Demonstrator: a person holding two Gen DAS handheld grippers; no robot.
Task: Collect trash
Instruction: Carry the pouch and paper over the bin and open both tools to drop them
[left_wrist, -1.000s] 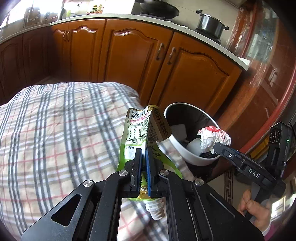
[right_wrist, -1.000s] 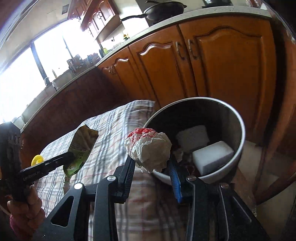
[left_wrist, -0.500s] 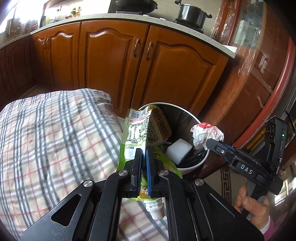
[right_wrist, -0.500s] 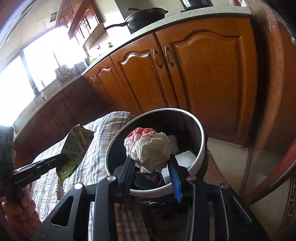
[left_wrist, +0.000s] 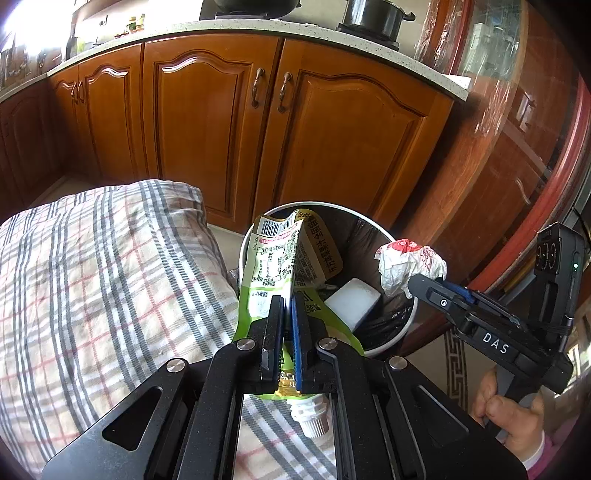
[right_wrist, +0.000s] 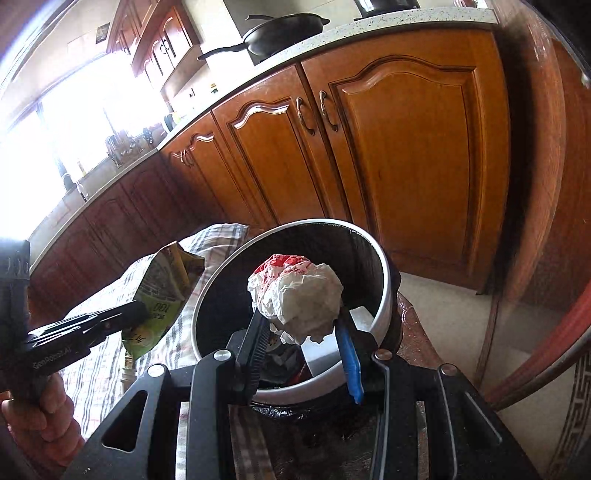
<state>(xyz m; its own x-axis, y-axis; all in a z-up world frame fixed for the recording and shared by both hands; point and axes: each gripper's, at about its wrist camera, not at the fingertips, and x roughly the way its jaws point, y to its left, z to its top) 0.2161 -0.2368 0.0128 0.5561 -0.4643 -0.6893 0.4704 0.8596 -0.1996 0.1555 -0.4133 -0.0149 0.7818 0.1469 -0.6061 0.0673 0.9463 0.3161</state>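
Much of the bin's (left_wrist: 384, 334) inside is hidden: the pouch (left_wrist: 275, 266) covers its left half in the left wrist view, and the wad (right_wrist: 299, 295) blocks its middle in the right wrist view. Only a white block (left_wrist: 352, 301) and some dark, unreadable scraps show at the bottom. The window at the upper left of the right wrist view is blown out to white, so the items on the sill are only silhouettes.

A plaid cloth (left_wrist: 92, 288) covers the surface at lower left, ending just beside the bin. Wooden cabinets (left_wrist: 229, 122) run across the back under a pale counter (left_wrist: 236, 27), with a pot (left_wrist: 373, 16) and a pan (right_wrist: 284, 27) on top. A reddish curved panel (left_wrist: 517, 158) fills the right edge.

The left gripper (left_wrist: 286, 317) is pinched tight on the green pouch, whose cap (left_wrist: 312, 421) hangs below the fingers; the pouch stands over the bin's near left rim. The right gripper (right_wrist: 301, 332) is partly spread, clamped on the crumpled red-and-white wad, held above the bin's mouth. A hand (left_wrist: 509, 413) grips its handle at lower right.
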